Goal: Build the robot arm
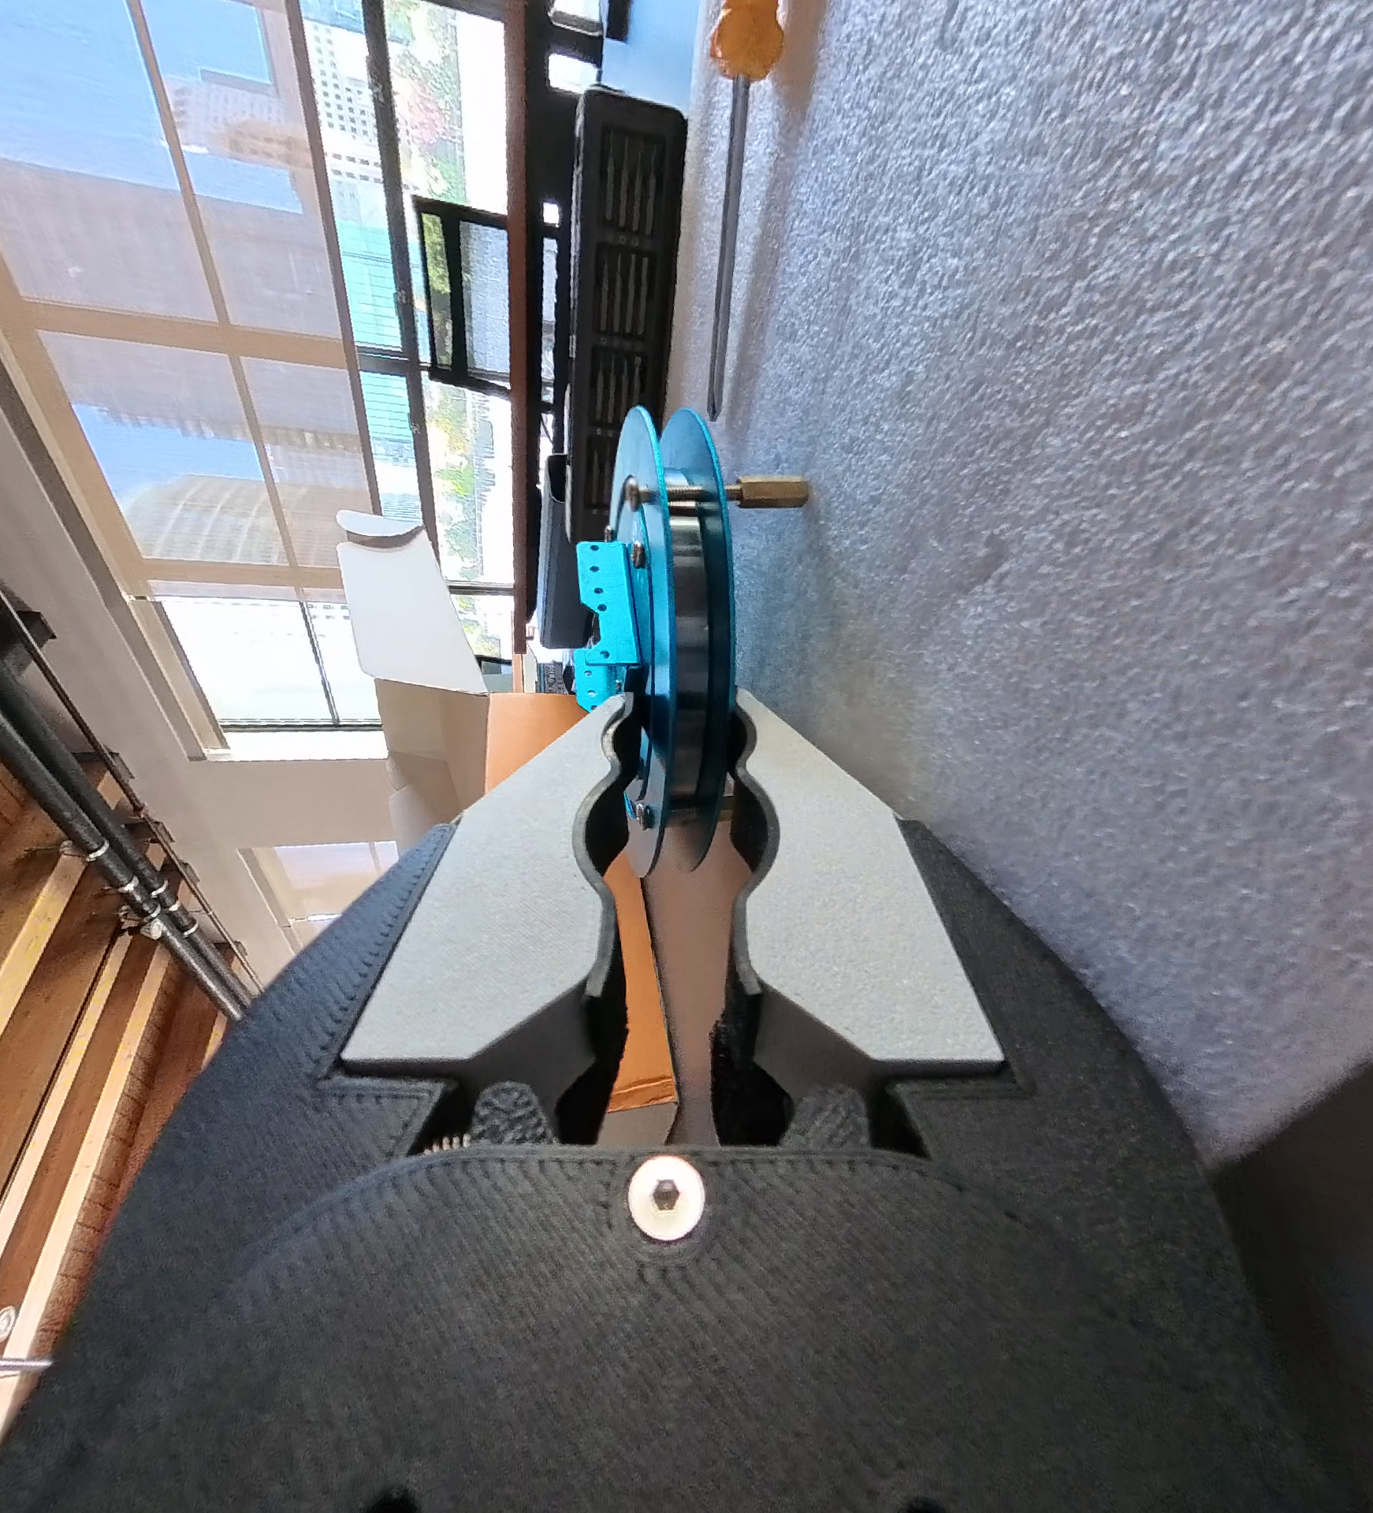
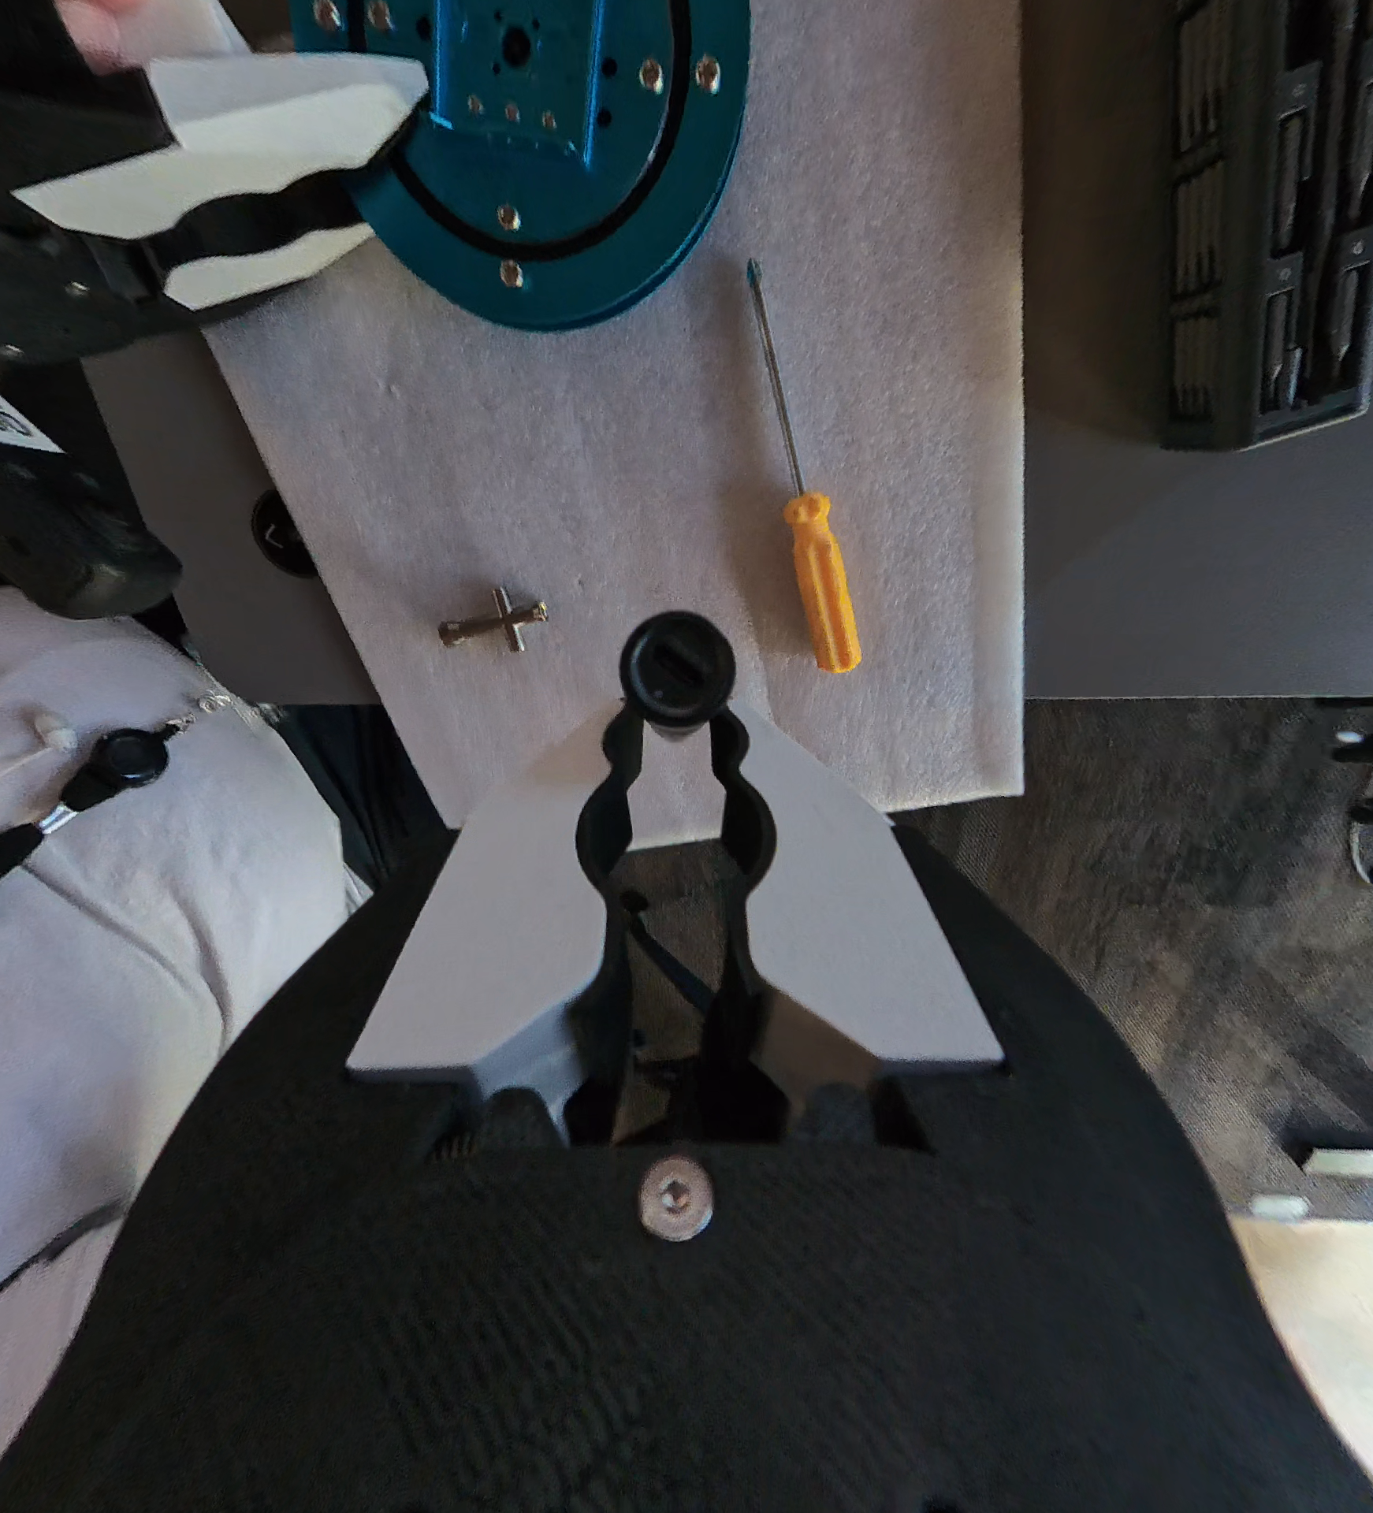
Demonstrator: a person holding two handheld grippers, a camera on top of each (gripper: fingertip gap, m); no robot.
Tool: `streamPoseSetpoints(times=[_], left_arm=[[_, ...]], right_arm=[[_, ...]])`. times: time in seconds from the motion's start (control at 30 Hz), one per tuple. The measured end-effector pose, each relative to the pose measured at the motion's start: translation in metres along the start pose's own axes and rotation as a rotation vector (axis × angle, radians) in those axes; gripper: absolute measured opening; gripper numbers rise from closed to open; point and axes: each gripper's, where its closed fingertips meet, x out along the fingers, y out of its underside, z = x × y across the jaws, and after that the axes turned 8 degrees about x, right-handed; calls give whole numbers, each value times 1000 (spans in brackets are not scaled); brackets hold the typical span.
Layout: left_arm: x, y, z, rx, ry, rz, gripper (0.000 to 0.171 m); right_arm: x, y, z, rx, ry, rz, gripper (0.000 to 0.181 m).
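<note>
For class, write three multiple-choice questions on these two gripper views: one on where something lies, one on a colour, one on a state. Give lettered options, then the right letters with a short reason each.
1. Where does the cross-shaped metal tool lie?
A. On the white foam sheet, left of the screwdriver
B. Inside the black bit case
C. On the carpet

2. What colour is the screwdriver handle?
A. Red
B. Orange-yellow
C. Green

3. What is the left gripper doing?
A. Hanging open, apart from everything
B. Shut on the blue disc assembly
C. Shut on the screwdriver

Answers:
1 A, it rests on the foam beside the right gripper, which grips a small black round part.
2 B, the handle is orange-yellow in both views.
3 B, its fingers close on the disc's edge.
</note>
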Motion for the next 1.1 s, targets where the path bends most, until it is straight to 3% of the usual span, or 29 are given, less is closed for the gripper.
streamPoseSetpoints(times=[0.1,0.2,0.4,0.57,0.7,0.9,1.0,1.1], left_arm=[[-1,0,3,3,-25,-3,15],[-2,0,15,-29,-43,-18,12],[2,0,32,-142,64,-21,12],[3,2,46,-113,34,-12,12],[-13,-19,58,-91,5,-46,12],[-43,-51,16,54,-11,-101,12],[-46,-49,8,185,-108,-79,13],[-45,-40,-2,200,-94,-46,14]], right_arm=[[13,-7,-3,-32,71,71,15],[29,-18,4,-84,40,126,15],[42,-34,-4,-17,-46,196,15],[37,-38,-13,15,-109,228,15],[34,-34,-16,-11,-130,280,15],[51,-42,-8,-90,-141,360,15],[65,-48,2,-138,-148,404,15],[82,-55,11,-183,-142,437,15]])
